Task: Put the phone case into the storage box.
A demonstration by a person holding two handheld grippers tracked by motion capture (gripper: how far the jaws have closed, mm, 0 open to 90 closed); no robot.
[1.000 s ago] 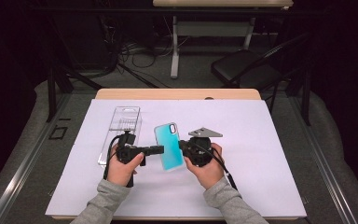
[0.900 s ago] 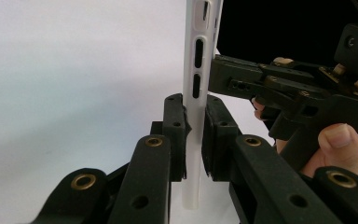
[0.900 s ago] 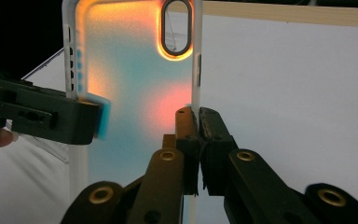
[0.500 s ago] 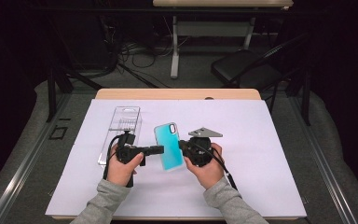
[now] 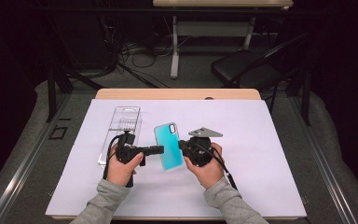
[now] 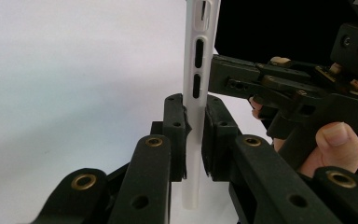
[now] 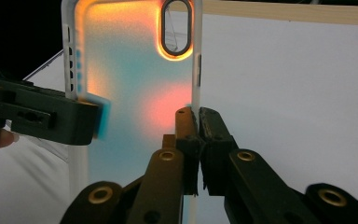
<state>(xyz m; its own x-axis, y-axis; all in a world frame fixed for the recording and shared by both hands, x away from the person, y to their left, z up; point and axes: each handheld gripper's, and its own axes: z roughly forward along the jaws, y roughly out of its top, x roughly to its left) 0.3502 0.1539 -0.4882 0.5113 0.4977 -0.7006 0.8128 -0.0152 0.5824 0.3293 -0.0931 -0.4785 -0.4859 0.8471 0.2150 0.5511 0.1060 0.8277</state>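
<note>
Dark room, and the desk [image 5: 270, 154] has a white sheet over it, so everything stands out nicely. Nearest the camera are the person's two forearms in grey sleeves, coming in from the bottom edge. The left gripper [image 5: 156, 150] and the right gripper [image 5: 182, 144] both have their fingers clenched on the same teal phone case [image 5: 169, 147], one on each long edge, holding it up over the middle of the desk. In the left gripper view the fingers [image 6: 175, 126] pinch the case's white side rail [image 6: 196, 93] right by the button slots. In the right gripper view the other pair nips the opposite rim near the camera cutout [image 7: 176, 32].

So I'd say this is the mid-air hold step, maybe a handover or a flip. Next move probably needs one side to let go while the other keeps a firm squeeze, since the thin rim could slip or twist.

Further back, just beyond the left hand, lies a clear plastic package [image 5: 121, 130].
</note>
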